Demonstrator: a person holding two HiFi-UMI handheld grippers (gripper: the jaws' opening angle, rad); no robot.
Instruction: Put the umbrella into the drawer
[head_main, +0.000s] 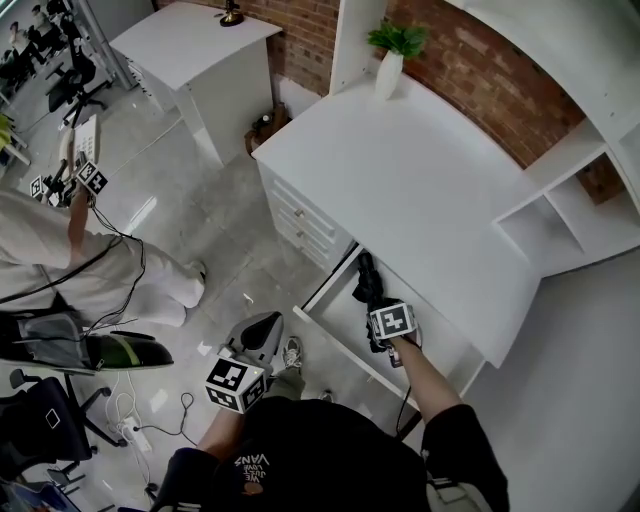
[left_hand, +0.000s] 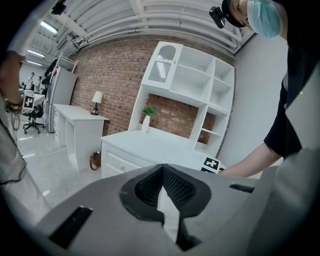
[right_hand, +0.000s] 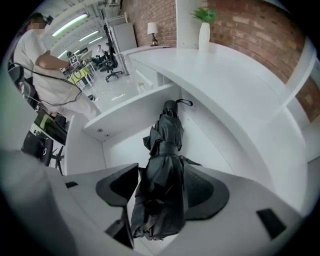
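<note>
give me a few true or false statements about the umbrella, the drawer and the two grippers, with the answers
1. The umbrella lies folded inside the open drawer. True.
2. The right gripper is clamped tight on the umbrella. False: its jaws stand wide apart either side of the umbrella, which rests on the drawer's floor.
3. The left gripper grips the drawer's front. False: it hangs away from the desk, jaws together on nothing.
4. A plant in a white vase stands on the desk top. True.
</note>
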